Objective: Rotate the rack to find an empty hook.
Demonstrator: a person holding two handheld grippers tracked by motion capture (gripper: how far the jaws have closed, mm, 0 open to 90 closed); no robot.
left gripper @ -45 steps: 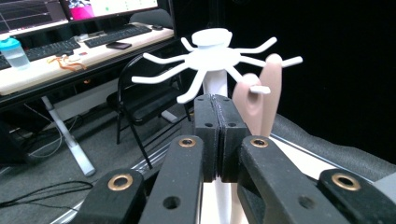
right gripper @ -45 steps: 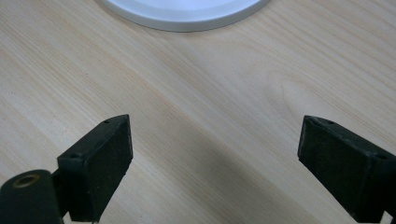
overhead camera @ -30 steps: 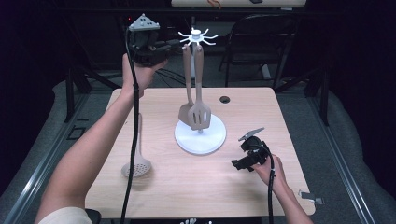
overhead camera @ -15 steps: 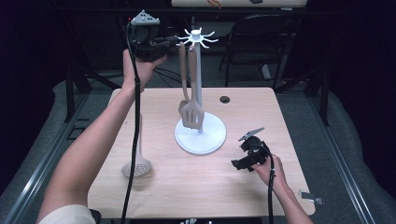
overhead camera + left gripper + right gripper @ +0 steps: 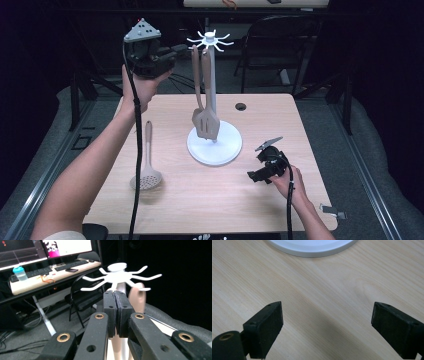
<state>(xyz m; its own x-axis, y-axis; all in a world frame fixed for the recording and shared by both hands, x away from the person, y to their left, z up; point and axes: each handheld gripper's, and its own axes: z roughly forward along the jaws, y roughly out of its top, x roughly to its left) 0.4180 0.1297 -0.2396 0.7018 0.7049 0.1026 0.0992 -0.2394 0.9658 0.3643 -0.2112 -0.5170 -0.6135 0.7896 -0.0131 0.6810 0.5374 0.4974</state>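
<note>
A white rack stands mid-table on a round base (image 5: 222, 150), its post topped by a crown of hooks (image 5: 210, 40). A beige slotted spatula (image 5: 205, 122) hangs from one hook. A beige skimmer (image 5: 146, 172) lies flat on the table to the left. My left gripper (image 5: 182, 48) is raised just left of the crown, level with it, shut with nothing between its pads. In the left gripper view the closed jaws (image 5: 115, 293) sit just below the crown (image 5: 118, 277), and the spatula's handle end (image 5: 137, 296) hangs to the right. My right gripper (image 5: 256, 164) rests low by the base, open and empty.
The wooden table (image 5: 310, 130) has a small black grommet hole (image 5: 240, 106) at the back. A folding chair (image 5: 280, 45) and a desk with monitors stand beyond the table. In the right gripper view the base's rim (image 5: 312, 248) lies ahead of the open jaws (image 5: 327, 306).
My left gripper went up toward the crown of hooks, then drew back a little to the left, staying shut. The spatula still hangs on the rack. The right gripper has not moved.
</note>
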